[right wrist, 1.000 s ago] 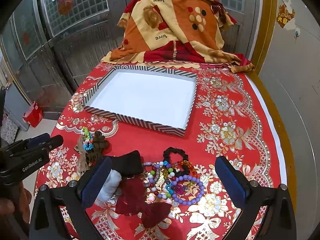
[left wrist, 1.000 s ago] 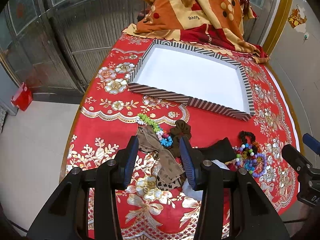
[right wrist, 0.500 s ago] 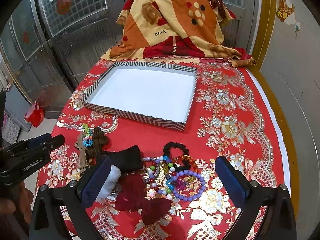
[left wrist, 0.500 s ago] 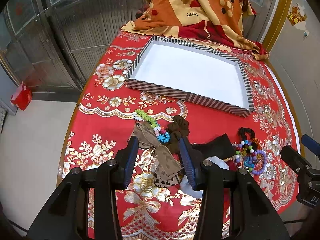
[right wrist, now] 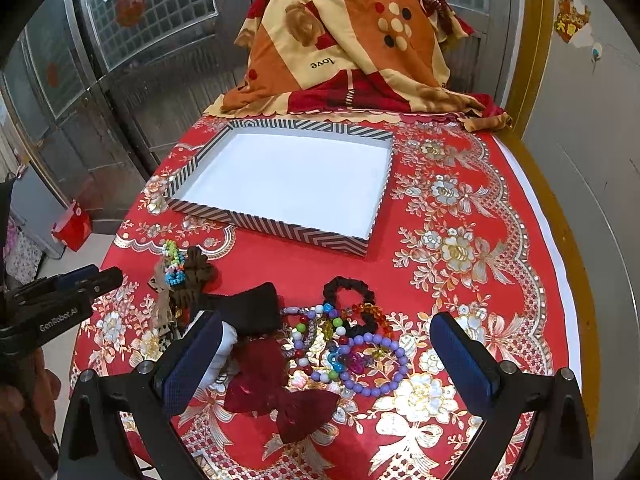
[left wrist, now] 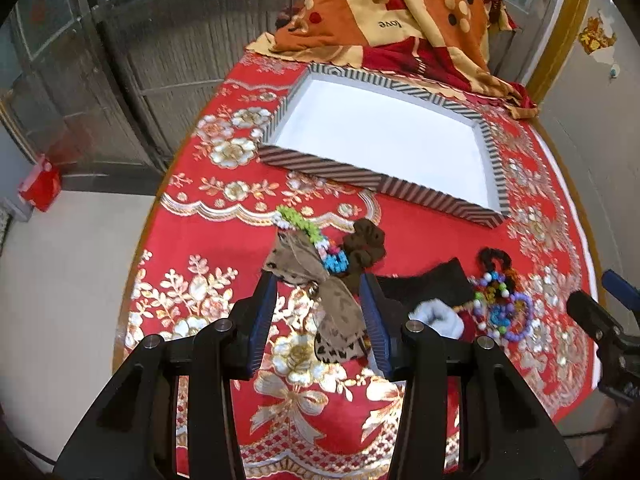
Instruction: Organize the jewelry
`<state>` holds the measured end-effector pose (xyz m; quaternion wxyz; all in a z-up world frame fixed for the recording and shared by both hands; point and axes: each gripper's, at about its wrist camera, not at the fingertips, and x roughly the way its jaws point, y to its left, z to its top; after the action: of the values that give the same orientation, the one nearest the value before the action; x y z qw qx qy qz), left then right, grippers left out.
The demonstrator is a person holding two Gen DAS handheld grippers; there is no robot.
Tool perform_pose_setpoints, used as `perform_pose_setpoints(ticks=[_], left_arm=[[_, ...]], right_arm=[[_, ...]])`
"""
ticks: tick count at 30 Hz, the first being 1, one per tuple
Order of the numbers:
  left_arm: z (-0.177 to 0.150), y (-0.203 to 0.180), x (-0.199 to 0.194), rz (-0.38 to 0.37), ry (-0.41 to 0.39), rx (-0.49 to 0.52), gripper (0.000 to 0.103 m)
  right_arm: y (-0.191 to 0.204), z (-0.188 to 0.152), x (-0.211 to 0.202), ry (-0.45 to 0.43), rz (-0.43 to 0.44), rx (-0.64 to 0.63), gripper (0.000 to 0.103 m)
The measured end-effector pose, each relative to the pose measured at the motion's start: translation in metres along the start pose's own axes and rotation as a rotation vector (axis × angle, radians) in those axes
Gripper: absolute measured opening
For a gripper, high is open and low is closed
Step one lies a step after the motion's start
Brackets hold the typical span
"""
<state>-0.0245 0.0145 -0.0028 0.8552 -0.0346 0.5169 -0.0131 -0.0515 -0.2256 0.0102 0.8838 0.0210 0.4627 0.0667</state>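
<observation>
A white tray with a striped rim (left wrist: 328, 168) (right wrist: 280, 230) lies empty on the red tablecloth. In front of it lie a brown leopard bow (left wrist: 316, 276), a green and blue bead bracelet (left wrist: 316, 236), a brown scrunchie (left wrist: 366, 242), a black bow (right wrist: 252, 306), a dark red bow (right wrist: 276, 392), a black scrunchie (right wrist: 348, 290) and a heap of coloured bead bracelets (right wrist: 352, 352). My left gripper (left wrist: 318, 312) is open, its fingers either side of the leopard bow. My right gripper (right wrist: 328, 356) is wide open above the bead heap.
A folded orange and red blanket (right wrist: 352, 48) lies at the table's far end. Metal doors (left wrist: 140, 60) stand to the left, a grey wall (right wrist: 592, 160) to the right. A red box (left wrist: 38, 186) sits on the floor at left.
Both grippers have moved forward and lower toward the jewelry. The left fingers now stand around the leopard bow. Nothing on the table has moved.
</observation>
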Motion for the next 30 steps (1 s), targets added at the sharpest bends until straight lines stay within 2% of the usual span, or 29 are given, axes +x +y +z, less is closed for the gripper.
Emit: perform_pose_setpoints(ticks=[4, 6, 7, 11, 14, 16, 18, 25, 28, 30], left_arm=[[-0.008, 0.005, -0.002, -0.101, 0.025, 0.043, 0.043], [-0.012, 0.003, -0.001, -0.134, 0.043, 0.067, 0.053], [-0.015, 0.001, -0.001, -0.154, 0.05, 0.081, 0.054], [-0.023, -0.01, 0.005, -0.223, 0.073, 0.123, 0.054], [-0.028, -0.021, 0.013, -0.28, 0.122, 0.165, 0.055], [-0.032, -0.028, 0.018, -0.292, 0.141, 0.197, 0.055], [-0.035, -0.035, 0.025, -0.289, 0.145, 0.221, 0.055], [-0.032, -0.042, 0.046, -0.268, 0.198, 0.233, 0.055], [-0.033, -0.046, 0.053, -0.27, 0.206, 0.236, 0.055], [-0.034, -0.051, 0.058, -0.271, 0.213, 0.24, 0.055]], right_arm=[[-0.008, -0.005, 0.0, 0.001, 0.007, -0.015, 0.103], [-0.015, -0.008, 0.0, 0.003, -0.006, -0.017, 0.103], [-0.021, -0.01, 0.001, 0.006, -0.014, -0.015, 0.103], [-0.043, -0.019, 0.009, 0.036, -0.028, 0.007, 0.103], [-0.056, -0.026, 0.019, 0.066, -0.051, 0.011, 0.102], [-0.062, -0.028, 0.025, 0.069, -0.066, 0.012, 0.097], [-0.066, -0.029, 0.032, 0.074, -0.053, 0.011, 0.084], [-0.076, -0.025, 0.064, 0.127, -0.013, -0.001, 0.069], [-0.077, -0.023, 0.068, 0.139, 0.049, 0.012, 0.069], [-0.072, -0.023, 0.069, 0.145, 0.097, 0.002, 0.061]])
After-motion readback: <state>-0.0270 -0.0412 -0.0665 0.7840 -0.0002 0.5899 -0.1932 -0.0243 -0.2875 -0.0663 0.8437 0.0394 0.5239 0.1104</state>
